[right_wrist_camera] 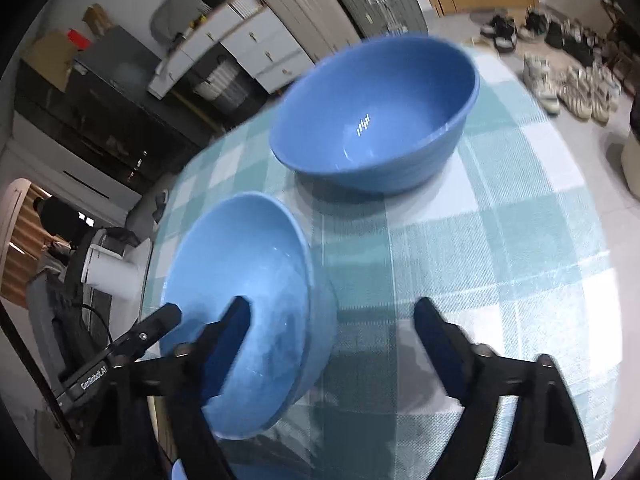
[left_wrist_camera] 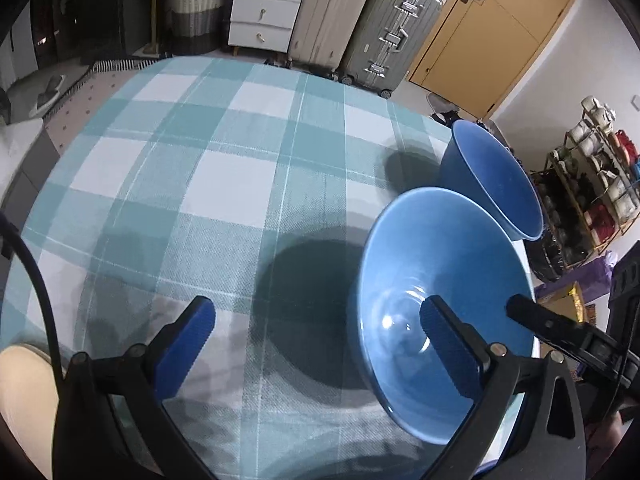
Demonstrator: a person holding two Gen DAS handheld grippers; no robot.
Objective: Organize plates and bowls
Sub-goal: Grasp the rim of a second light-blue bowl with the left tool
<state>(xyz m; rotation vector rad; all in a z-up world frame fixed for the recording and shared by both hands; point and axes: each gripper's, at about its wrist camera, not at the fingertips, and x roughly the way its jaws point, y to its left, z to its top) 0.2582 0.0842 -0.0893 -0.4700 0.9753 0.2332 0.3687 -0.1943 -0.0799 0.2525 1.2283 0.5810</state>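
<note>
Two blue bowls stand on the teal plaid tablecloth (left_wrist_camera: 224, 184). The lighter bowl (left_wrist_camera: 436, 280) (right_wrist_camera: 256, 272) is nearest; a larger, darker bowl (left_wrist_camera: 496, 176) (right_wrist_camera: 376, 116) sits just behind it. My left gripper (left_wrist_camera: 318, 308) is open wide: one finger hangs inside the light bowl, the other over bare cloth. My right gripper (right_wrist_camera: 332, 308) is open too, straddling the opposite wall of the same bowl, with its outer finger clear of the wall. Each gripper's finger shows in the other's view at the bowl's rim, the right gripper's finger (left_wrist_camera: 560, 328) and the left gripper's finger (right_wrist_camera: 156, 324).
The light bowl sits close to the table's edge (right_wrist_camera: 154, 264). Beyond the table are suitcases (left_wrist_camera: 360, 20), a white drawer unit (left_wrist_camera: 264, 12), a wooden door (left_wrist_camera: 492, 28), a shoe rack (left_wrist_camera: 592, 184) and shoes on the floor (right_wrist_camera: 572, 84). Broad bare cloth lies left of the bowls.
</note>
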